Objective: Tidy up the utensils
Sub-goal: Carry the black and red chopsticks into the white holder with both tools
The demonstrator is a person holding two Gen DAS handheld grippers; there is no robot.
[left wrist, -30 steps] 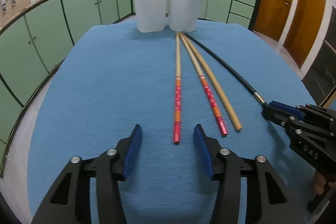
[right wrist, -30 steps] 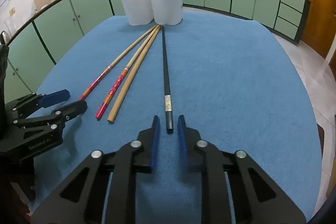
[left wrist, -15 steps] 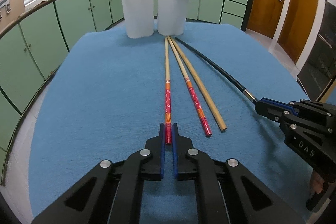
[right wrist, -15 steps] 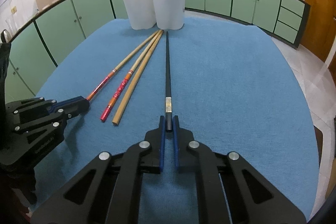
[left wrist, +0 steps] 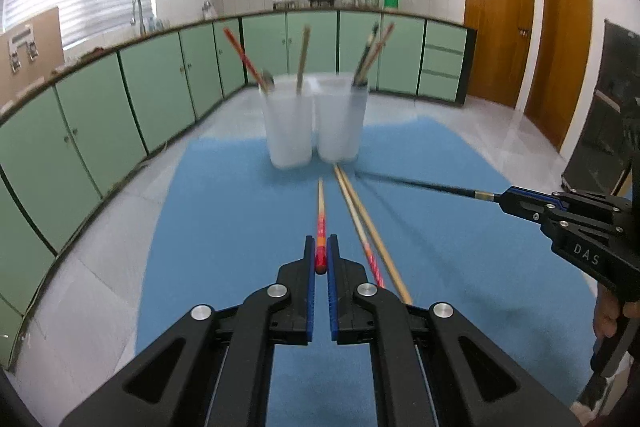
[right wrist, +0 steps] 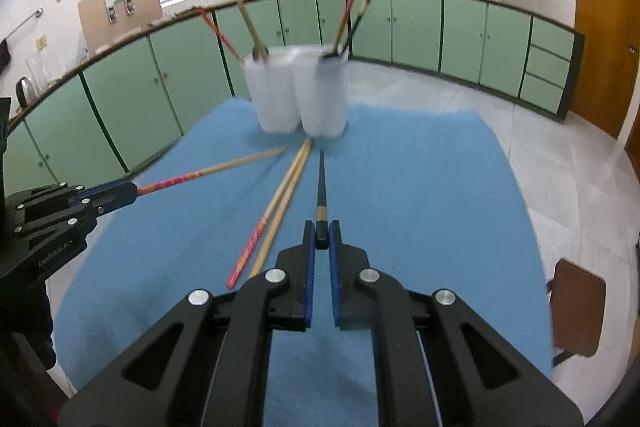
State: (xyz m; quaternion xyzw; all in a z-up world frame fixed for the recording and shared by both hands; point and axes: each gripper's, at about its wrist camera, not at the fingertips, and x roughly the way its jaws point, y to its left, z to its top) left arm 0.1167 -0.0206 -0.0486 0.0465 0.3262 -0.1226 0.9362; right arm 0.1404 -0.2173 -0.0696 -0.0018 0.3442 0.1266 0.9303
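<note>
Left gripper [left wrist: 320, 259] angled down over desk [left wrist: 224, 227], clamped on red chopstick [left wrist: 320, 227] end. Right gripper [right wrist: 321, 241] likewise pitched down, clamped on black chopstick [right wrist: 321, 187].

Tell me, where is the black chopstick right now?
The black chopstick is pinched at its near end by the right gripper, its tip aimed toward the white cups, right of two chopsticks lying on the blue mat.

Two chopsticks [right wrist: 276, 207] on cloth [right wrist: 420, 187] before twin cups [right wrist: 298, 95].
</note>
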